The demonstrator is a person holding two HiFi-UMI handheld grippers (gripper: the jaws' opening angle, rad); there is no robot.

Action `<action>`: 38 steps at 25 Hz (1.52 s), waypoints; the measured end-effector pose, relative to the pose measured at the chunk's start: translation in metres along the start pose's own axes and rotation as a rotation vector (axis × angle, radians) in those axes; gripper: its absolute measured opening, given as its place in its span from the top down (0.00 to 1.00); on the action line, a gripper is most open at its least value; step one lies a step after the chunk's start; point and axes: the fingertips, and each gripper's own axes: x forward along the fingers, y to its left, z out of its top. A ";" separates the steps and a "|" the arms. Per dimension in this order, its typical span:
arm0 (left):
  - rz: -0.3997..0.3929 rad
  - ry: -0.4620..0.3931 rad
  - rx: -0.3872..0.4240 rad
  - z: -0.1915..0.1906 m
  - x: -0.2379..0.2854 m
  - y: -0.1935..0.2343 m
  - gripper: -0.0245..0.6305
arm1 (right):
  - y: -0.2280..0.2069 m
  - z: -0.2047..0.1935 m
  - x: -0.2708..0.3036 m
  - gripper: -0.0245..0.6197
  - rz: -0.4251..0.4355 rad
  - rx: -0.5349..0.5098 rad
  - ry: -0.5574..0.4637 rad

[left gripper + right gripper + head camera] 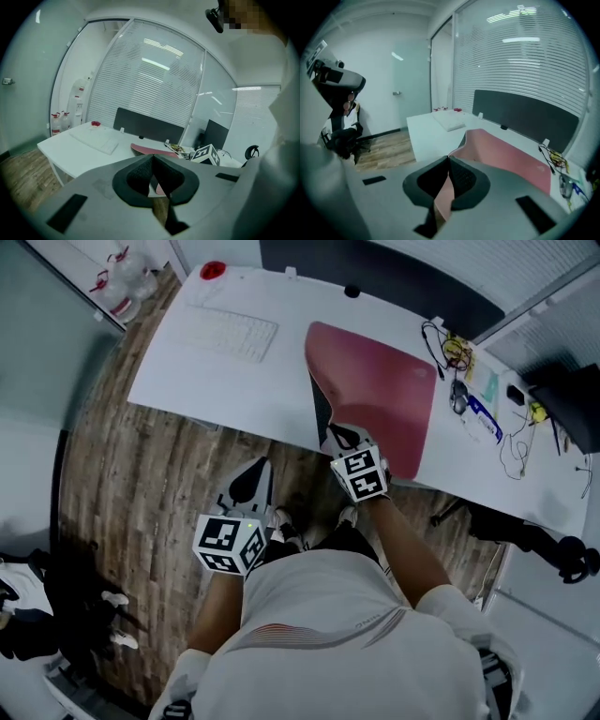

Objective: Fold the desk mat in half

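A dull pink desk mat (375,395) lies on the right half of the white desk (178,381). Its near left corner is raised off the desk and curls up, showing the dark underside. My right gripper (339,434) is at the desk's near edge, shut on that raised corner. In the right gripper view a pink strip of the mat (506,154) runs down between the closed jaws (449,160). My left gripper (263,465) hangs over the wooden floor in front of the desk. It is shut (153,157) with nothing in it, pointing at the desk edge and the mat (147,150).
A white keyboard (230,331) lies left of the mat, with a red object (213,270) at the far corner. Cables and small items (455,352) crowd the desk's right end. A dark partition (375,268) backs the desk. An office chair (548,545) stands at the right.
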 end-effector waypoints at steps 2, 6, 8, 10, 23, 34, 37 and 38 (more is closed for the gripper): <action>-0.030 0.003 0.020 0.004 0.013 -0.018 0.94 | -0.019 -0.009 -0.015 0.87 -0.032 0.027 -0.009; -0.098 0.017 0.057 0.010 0.037 -0.054 0.94 | -0.052 -0.034 -0.043 0.87 -0.083 0.080 -0.008; -0.137 0.022 0.080 0.012 0.049 -0.074 0.94 | -0.068 -0.050 -0.057 0.87 -0.109 0.112 -0.001; -0.171 0.027 0.098 0.013 0.060 -0.092 0.94 | -0.080 -0.067 -0.071 0.87 -0.133 0.150 0.013; -0.302 0.031 0.153 0.014 0.094 -0.166 0.94 | -0.127 -0.218 -0.130 0.87 -0.256 0.409 0.194; -0.293 -0.007 0.180 0.030 0.098 -0.175 0.94 | -0.157 -0.156 -0.173 0.82 -0.290 0.450 -0.002; -0.275 -0.051 0.194 0.046 0.095 -0.169 0.94 | -0.170 -0.087 -0.204 0.88 -0.307 0.395 -0.181; -0.267 -0.071 0.199 0.053 0.092 -0.167 0.94 | -0.172 -0.064 -0.215 0.88 -0.310 0.373 -0.237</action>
